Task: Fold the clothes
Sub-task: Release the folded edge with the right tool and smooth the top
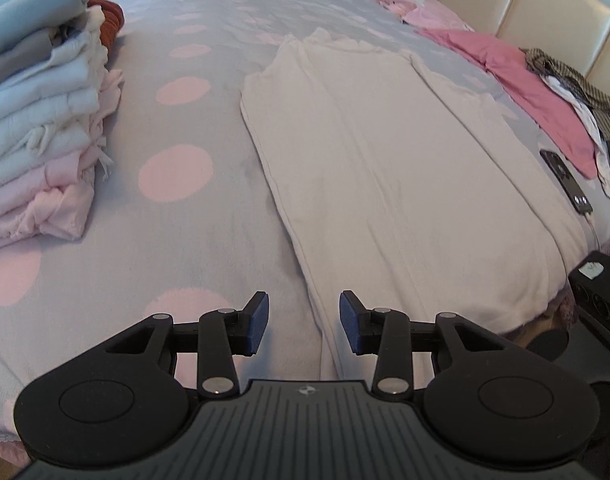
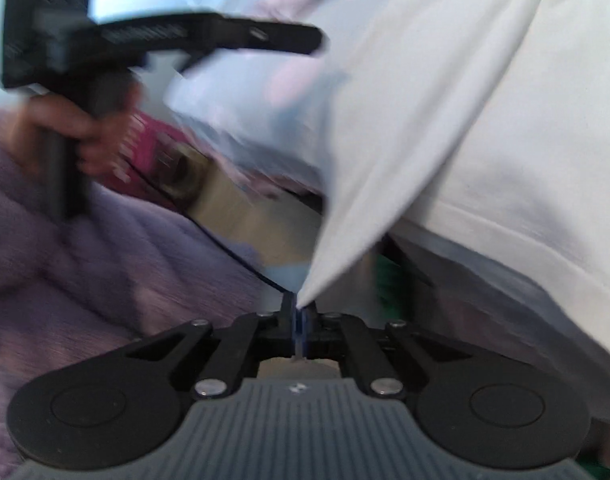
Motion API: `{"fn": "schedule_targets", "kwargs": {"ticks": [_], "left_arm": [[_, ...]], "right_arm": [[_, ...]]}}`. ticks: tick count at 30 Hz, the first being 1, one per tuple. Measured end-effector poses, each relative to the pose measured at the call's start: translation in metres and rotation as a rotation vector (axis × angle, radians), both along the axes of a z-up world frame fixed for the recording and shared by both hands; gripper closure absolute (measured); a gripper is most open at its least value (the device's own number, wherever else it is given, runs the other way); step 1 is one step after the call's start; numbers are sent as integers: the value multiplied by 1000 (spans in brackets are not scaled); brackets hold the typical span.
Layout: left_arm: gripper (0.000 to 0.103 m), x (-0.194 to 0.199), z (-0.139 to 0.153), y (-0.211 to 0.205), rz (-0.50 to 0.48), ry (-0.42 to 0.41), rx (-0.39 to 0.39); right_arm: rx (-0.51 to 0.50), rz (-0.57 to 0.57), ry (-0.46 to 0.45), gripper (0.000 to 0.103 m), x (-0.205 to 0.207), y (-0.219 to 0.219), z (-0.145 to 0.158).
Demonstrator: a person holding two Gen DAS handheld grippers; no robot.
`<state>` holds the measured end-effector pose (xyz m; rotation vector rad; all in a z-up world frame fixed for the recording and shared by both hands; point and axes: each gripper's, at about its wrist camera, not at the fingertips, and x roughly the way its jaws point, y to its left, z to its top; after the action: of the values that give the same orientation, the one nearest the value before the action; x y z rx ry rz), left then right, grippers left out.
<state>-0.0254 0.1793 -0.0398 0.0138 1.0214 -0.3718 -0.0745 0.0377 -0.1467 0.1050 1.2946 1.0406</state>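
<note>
Your left gripper (image 1: 304,322): jaws parted, nothing between them, hovering over the near edge of the pale garment (image 1: 369,152). That garment lies flat and lengthwise on the grey bedspread (image 1: 209,92) with pink dots, its near end hanging off the bed's edge. Your right gripper (image 2: 297,322): jaws closed, pinching a corner of the same pale cloth, which rises away from the tips in a taut fold. Stack of folded clothes (image 1: 45,128): far left on the bedspread, well apart from the garment. Pink clothing (image 1: 517,80) and a striped item (image 1: 577,92): along the right side, by the headboard (image 1: 545,4). Phone (image 1: 565,180): just beside the garment's right edge. The right wrist view is blurred.
</note>
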Motion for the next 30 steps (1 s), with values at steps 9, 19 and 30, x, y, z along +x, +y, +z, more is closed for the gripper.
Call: {"fn": "schedule_targets", "kwargs": {"ticks": [9,19,30], "left_arm": [[69,-23,-21,-28,-126,106,147],[86,-19,-33,-28,-64,140,95],[95,-16,0,-32,-111,131,-78]], "right_arm": [[-205,21,-85,67,-2,-5,7],[-282,-1,-199,64,10,-66,46],[-60,-261,-243,64,63,-76,114]]}}
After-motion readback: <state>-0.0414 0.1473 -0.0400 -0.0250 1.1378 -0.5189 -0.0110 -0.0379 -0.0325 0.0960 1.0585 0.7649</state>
